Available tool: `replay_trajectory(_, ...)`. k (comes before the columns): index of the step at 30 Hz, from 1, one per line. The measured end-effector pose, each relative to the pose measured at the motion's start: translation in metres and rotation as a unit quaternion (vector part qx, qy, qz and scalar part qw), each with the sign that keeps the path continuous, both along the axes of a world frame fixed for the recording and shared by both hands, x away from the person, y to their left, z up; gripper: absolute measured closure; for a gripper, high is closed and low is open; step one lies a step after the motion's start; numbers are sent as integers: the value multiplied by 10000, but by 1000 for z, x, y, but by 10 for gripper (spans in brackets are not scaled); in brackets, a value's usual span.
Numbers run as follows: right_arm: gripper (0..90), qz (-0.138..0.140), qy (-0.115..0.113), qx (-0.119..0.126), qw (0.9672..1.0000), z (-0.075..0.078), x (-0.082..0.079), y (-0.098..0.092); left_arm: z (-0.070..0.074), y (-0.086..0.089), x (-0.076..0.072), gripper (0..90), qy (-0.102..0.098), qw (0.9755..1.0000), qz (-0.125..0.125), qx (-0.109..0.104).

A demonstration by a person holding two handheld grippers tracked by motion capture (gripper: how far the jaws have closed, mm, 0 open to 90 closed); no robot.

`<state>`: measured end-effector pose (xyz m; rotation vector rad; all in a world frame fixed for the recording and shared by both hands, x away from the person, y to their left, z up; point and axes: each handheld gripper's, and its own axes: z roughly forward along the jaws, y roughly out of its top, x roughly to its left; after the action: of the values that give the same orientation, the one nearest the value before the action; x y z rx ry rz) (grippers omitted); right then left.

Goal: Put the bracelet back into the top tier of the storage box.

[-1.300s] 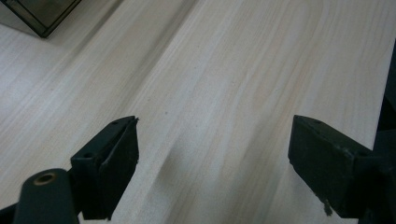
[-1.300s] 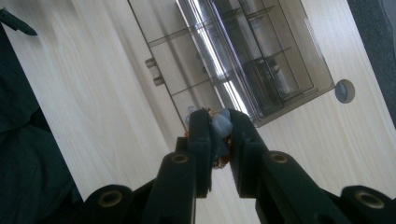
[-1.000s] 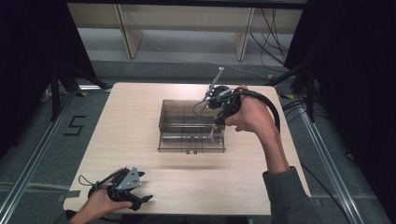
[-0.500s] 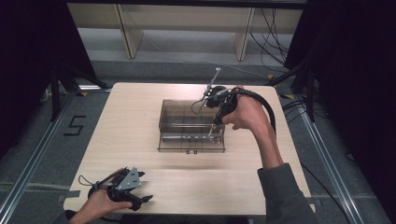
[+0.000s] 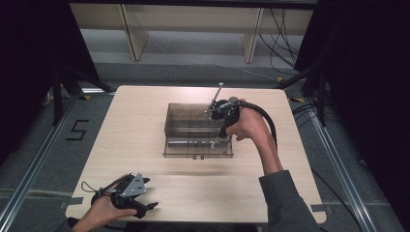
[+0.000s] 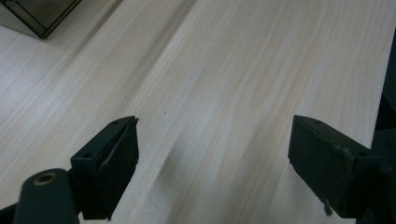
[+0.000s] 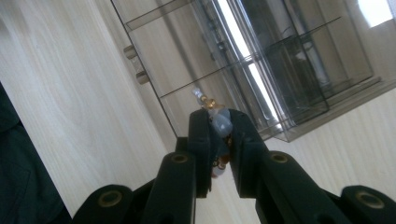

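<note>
Pale wood surface (image 5: 145,125), grey floor and dark curtains around it. Smoky clear plastic organizer box (image 5: 186,130) sits near surface centre, split into compartments by thin dividers; two small knobs on its front wall.

Right gripper (image 5: 223,137) is over the box's right end, roughly 3 o'clock from box centre, tips pointing down at the front-right compartment. Jaws are clamped on a small beaded piece (image 7: 219,122): pale bluish bead between the pads, small gold and clear beads sticking out past the tips, more orange-ish beads lower down between the jaws. Can't tell exactly what the piece is. In the right gripper view the beaded piece sits right at the jaw tips, at 12 o'clock from the gripper body, with the box's compartment wall directly behind it. Whether the piece touches the box: can't tell. The gripper's cable loops over the person's wrist.

Left gripper (image 5: 145,207) is at the near-left corner of the surface, about 7 o'clock from the box and well apart from it. Jaws spread wide, nothing between them, bare wood below. In the left gripper view one corner of the box shows at 11 o'clock.
</note>
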<state>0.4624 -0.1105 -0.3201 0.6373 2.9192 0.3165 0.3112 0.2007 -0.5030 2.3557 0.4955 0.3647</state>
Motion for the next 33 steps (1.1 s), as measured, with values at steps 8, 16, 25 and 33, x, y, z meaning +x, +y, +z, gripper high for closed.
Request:
replay_trajectory(8,806,-59,180,-43,9998,-22,9,3,0,0,1,163,30,10000,-19,-6)
replay_trajectory(16,806,-63,382,-147,9991,-51,19,4,0,0,-1,162,4,10000,-18,-58)
replay_trajectory(25,805,-174,538,-256,9981,-72,23,3,0,0,-1,162,-17,10000,-13,-57)
replay_trajectory(33,757,-278,701,-140,9971,-75,22,2,-1,0,-1,162,7,10000,-24,-27)
